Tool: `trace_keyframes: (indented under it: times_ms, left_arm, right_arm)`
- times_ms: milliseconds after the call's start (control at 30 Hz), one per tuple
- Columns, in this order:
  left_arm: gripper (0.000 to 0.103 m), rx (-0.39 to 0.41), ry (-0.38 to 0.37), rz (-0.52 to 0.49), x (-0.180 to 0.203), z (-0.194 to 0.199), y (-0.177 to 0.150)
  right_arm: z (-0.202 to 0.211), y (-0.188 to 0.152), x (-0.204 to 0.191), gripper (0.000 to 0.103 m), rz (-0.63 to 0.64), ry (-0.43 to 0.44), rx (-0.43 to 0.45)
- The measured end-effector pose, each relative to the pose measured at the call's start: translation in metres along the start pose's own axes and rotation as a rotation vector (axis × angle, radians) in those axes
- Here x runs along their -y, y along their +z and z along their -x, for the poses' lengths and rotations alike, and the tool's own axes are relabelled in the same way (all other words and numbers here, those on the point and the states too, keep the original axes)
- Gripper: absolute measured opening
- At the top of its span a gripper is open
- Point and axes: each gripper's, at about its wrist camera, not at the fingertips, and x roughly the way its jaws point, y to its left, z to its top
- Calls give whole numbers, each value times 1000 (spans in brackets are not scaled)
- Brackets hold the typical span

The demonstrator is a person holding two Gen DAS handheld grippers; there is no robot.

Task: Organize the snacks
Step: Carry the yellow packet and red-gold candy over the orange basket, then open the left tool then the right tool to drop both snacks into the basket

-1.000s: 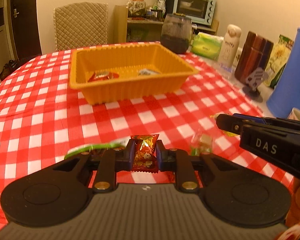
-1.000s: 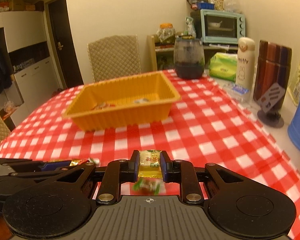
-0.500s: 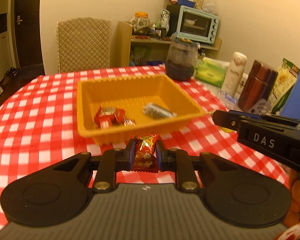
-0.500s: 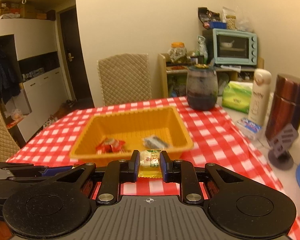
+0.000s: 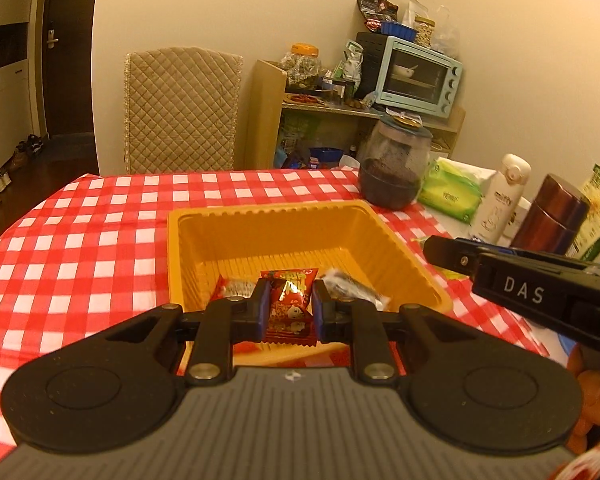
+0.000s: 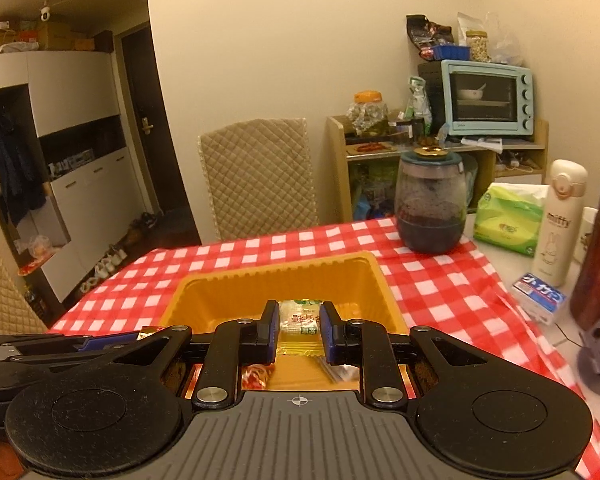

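- Left wrist view: left hand-held gripper (image 5: 287, 306) clamped on red snack packet (image 5: 290, 308), held over near edge of orange tray (image 5: 236, 220) on the checked counter (image 5: 100, 232), prob. for drop-in w/ 2 snacks already inside.
- Right wrist view: right hand-held gripper (image 6: 299, 328) pinches green-white snack packet (image 6: 300, 318) above same tray (image 6: 384, 292), likewise ready to release.

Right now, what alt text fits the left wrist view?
The left gripper holds a red snack packet above an orange tray on a red-checked tablecloth. Two wrapped snacks already lie inside; the right gripper enters from the right.
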Motion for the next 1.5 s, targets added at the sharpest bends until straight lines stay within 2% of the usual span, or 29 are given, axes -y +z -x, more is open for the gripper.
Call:
trace_keyframes:
  times_ms: [133,333,600,667,700,967,1267,1300,1400,1500]
  left_arm:
    - [19,-2,1,14,-9,-15,8]
    - [19,-23,-27,88,-25,-35,17]
    - [20,-45,-32,89,-26,-53,19]
    - [29,-40,-38,107,-28,-54,18]
    - [38,-34,-32,110,-30,-54,18]
    - [38,-35,13,98,-39,-48,15]
    - [42,-27,29,77,-40,-43,14]
    - [45,-28,32,77,-41,-43,13]
    - [47,-31,35,77,-43,-44,12]
    - [50,-31,39,71,-44,-43,12]
  right_arm:
    - [-19,5,3,22,-9,5,-7]
    - [-45,7,13,22,-44,2,-35]
    - [-62,4,15,22,-53,3,-62]
    - [-64,4,15,22,-56,4,-64]
    - [-64,4,16,22,-56,5,-65]
    - [-64,3,17,22,-74,18,-72]
    - [-68,0,11,23,-76,83,-69]
    - [-69,-1,11,25,-79,84,-68]
    - [-69,-1,18,65,-121,73,-51]
    - [-67,1,28,66,-173,58,-45]
